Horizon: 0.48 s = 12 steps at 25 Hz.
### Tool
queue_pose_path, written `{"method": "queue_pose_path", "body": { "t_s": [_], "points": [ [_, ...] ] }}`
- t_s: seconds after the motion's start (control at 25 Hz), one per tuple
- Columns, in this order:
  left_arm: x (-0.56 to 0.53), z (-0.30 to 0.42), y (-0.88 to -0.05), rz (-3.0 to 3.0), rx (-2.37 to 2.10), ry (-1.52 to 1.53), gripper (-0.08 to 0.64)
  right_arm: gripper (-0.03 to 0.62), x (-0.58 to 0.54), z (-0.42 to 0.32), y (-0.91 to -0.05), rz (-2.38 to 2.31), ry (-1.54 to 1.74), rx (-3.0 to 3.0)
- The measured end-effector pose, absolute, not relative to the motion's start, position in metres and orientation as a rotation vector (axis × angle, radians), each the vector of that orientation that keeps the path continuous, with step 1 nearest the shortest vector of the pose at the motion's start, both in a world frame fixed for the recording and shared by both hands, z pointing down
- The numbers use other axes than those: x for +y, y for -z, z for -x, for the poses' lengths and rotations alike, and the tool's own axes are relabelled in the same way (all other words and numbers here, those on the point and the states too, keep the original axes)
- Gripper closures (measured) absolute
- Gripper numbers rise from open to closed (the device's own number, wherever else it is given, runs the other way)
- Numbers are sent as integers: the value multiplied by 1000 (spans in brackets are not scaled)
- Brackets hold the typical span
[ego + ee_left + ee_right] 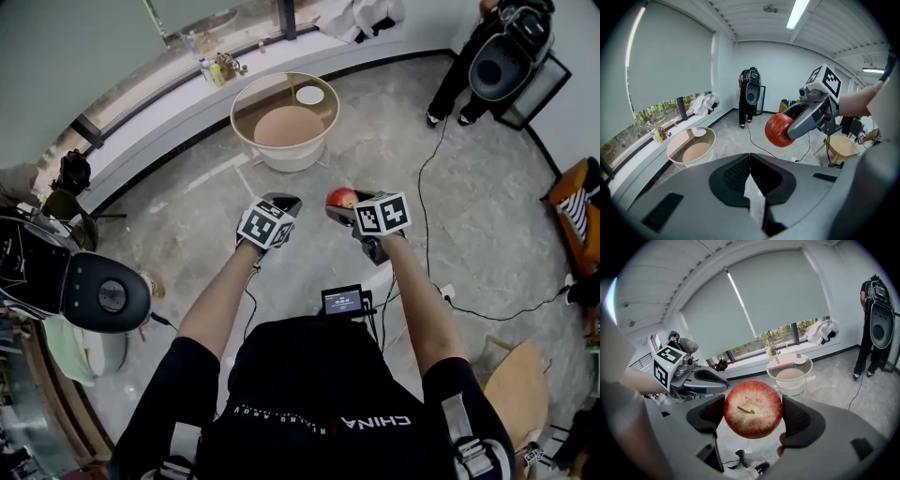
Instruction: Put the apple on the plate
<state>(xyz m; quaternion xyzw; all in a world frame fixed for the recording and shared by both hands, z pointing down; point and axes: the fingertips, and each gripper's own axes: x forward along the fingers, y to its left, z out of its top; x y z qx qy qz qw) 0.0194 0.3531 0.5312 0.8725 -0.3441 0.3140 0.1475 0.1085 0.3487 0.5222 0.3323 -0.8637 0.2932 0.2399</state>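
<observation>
In the head view, bare grey floor (178, 216) lies open between the left hand-held gripper (284, 201), the right hand-held gripper (339, 208) and the round tabletop (235, 122) near the curved window ledge (159, 112). A white plate (310, 95) sits near the tabletop's far edge. The left gripper view shows jaws clenched together, empty. The right gripper view shows jaws grasping the red apple (753, 408) by its sides, in mid-air.

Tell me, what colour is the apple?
The apple is red with a pale, speckled yellowish patch. The right gripper view shows it best.
</observation>
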Motion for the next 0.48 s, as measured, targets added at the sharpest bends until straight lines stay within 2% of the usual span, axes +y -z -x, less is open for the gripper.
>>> {"method": "queue_pose_path", "body": {
  "t_s": [0.48],
  "points": [
    [308,-43,-552,-2514,-936,-930,542,222,292,-129,-546,-916,-875,-2346]
  ]
}}
